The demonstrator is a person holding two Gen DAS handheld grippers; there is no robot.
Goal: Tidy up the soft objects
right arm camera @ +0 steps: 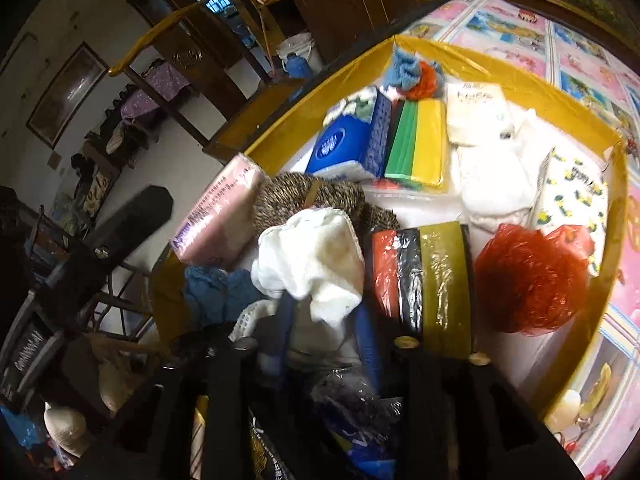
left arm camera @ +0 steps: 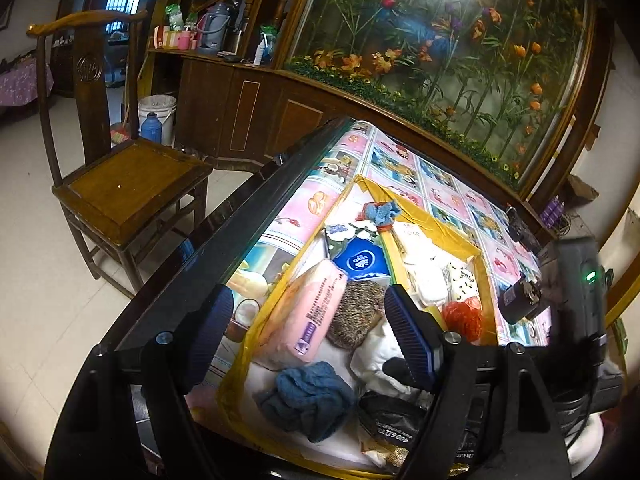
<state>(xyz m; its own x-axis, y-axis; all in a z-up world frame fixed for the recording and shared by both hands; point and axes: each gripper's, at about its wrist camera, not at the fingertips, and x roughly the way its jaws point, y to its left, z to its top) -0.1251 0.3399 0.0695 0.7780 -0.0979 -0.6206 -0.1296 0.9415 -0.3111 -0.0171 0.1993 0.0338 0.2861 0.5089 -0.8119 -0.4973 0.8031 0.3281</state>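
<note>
Hovering over a yellow-rimmed tray (left arm camera: 434, 224) on a bench (left arm camera: 344, 200) with a cartoon-print cover, the left tool (left arm camera: 310, 320) has its two blue-padded fingers spread wide with nothing between them. Below it in the lower centre of the left view lie a pink pack (left arm camera: 306, 312), a blue cloth (left arm camera: 308, 398) and a speckled pouch (left arm camera: 356, 312), all crowded together inside the tray. The bench's dark edge (left arm camera: 224, 248) runs diagonally from lower left to upper centre; beyond it are bare floor and a wooden chair (left arm camera: 124, 184), so the open room is at the left of the frame.

The right view looks down into the same tray. The right tool (right arm camera: 326, 320), at lower centre, is closed on a white cloth (right arm camera: 312, 256) that bunches up above its fingers. This view alone shows a yellow-green sponge pack (right arm camera: 416, 148) beside a blue tissue pack (right arm camera: 344, 148) at upper centre, and a red-black-olive pack (right arm camera: 424, 276) just right of the white cloth. A red mesh ball (right arm camera: 528, 280) lies at centre right, near the tray's right rim (right arm camera: 612, 248). Items fill most of the tray; a small bare patch shows below the mesh ball.
</note>
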